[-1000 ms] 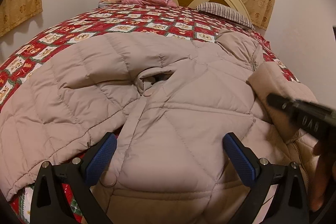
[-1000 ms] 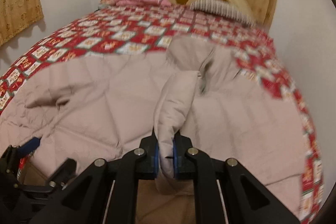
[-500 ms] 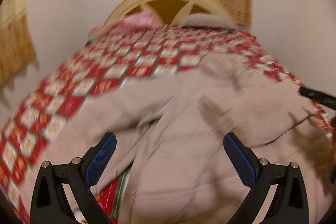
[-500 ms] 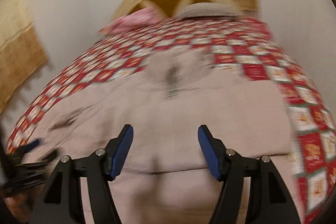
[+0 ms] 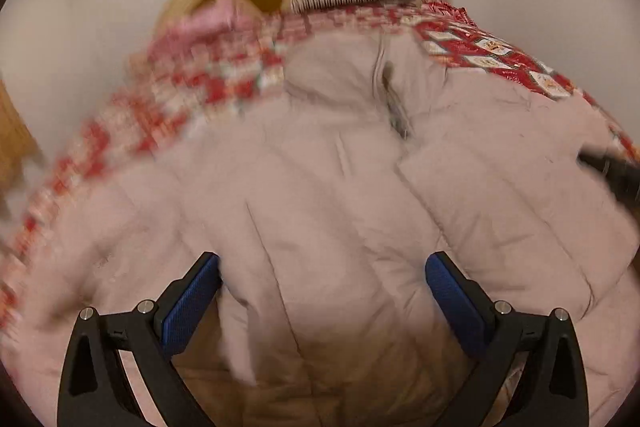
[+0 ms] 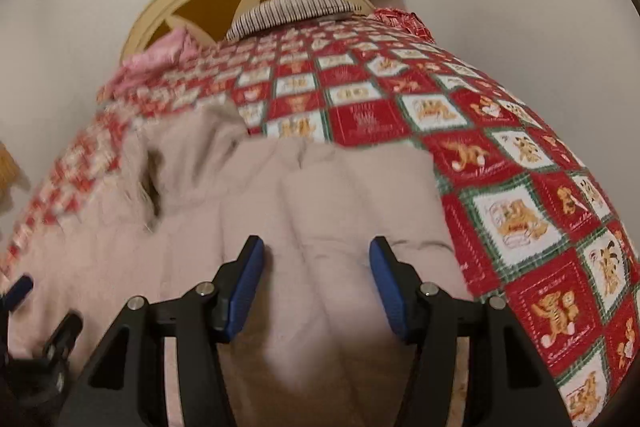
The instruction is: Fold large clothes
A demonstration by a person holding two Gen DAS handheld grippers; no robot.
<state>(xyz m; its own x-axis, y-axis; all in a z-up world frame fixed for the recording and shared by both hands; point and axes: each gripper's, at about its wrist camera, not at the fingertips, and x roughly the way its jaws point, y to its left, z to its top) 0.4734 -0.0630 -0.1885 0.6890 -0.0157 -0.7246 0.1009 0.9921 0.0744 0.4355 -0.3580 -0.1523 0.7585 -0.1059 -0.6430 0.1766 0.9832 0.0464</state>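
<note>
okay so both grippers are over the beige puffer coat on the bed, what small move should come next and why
Probably lower the right gripper onto the coat's near right edge and pinch it. Its jaws are closing slightly but grip nothing, and the left gripper hangs open too, so a fresh hold seems needed before the next fold over the quilt.

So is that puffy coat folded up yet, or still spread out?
Partly folded: the coat has one side panel laid over its front, but it covers much of the bed.
</note>
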